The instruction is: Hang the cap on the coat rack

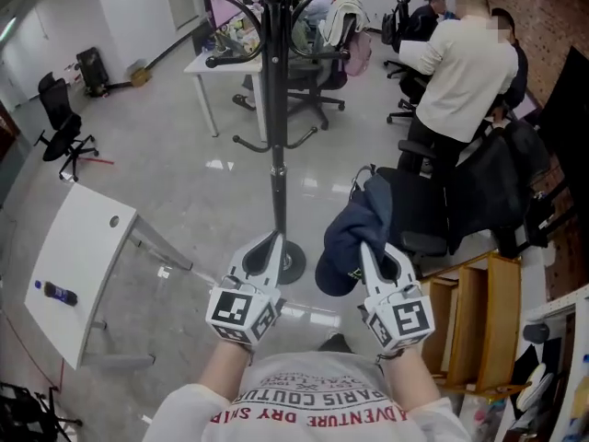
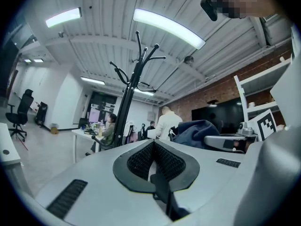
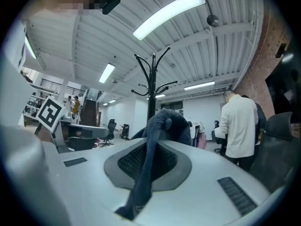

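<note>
The black coat rack (image 1: 275,109) stands straight ahead on the shiny floor, its round base (image 1: 287,263) just beyond my grippers; its curved hooks (image 3: 151,86) rise above the cap in the right gripper view. My right gripper (image 1: 366,245) is shut on a strap of the navy cap (image 1: 354,233), which bunches and hangs past the jaw tips to the right of the pole. In the right gripper view the cap's cloth (image 3: 168,122) runs down between the pads. My left gripper (image 1: 273,236) is shut with nothing in it, close to the pole's foot. The left gripper view shows the rack (image 2: 130,91) and the cap (image 2: 197,128).
A white table (image 1: 78,265) with a small dark object (image 1: 60,293) stands at the left. A black office chair (image 1: 433,205) is close on the right, with wooden shelving (image 1: 483,325) beside it. A person in a white shirt (image 1: 465,72) stands beyond; a desk (image 1: 216,63) and chairs sit behind the rack.
</note>
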Demonstrator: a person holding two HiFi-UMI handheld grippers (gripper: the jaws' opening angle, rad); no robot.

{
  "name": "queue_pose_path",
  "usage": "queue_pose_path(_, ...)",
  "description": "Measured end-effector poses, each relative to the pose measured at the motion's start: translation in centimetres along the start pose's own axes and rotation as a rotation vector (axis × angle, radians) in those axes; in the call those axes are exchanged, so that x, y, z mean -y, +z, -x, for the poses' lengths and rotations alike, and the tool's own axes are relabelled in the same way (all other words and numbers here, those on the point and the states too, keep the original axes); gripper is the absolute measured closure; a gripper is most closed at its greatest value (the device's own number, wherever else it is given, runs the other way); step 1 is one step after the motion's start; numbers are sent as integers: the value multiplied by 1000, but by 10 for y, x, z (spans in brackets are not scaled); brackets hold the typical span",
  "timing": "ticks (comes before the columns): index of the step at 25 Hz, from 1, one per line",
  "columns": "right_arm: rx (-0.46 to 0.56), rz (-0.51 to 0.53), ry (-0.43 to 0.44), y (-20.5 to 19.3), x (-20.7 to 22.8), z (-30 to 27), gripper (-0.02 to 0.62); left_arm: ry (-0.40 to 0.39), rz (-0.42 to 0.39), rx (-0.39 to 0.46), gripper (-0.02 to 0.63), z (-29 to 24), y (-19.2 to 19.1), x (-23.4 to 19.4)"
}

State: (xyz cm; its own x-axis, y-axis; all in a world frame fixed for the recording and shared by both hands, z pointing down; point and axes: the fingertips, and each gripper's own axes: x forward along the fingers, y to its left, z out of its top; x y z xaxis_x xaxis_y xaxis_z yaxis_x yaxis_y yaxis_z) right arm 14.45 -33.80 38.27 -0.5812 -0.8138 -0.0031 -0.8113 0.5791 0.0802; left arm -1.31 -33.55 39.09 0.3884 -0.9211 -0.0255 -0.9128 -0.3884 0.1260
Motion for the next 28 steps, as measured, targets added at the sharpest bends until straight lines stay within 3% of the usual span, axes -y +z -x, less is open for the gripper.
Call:
queue_pose_path(6,57,53,175,17,39,-34,575,161,-5,35,601,-34,6,-3)
queue_pose_path(15,275,267,293,99,91,-54,575,283,-14,44,601,-70,9,12)
queue_pose_path(28,472,392,423,166,85,-85,575,396,-13,42,601,-74,0,5)
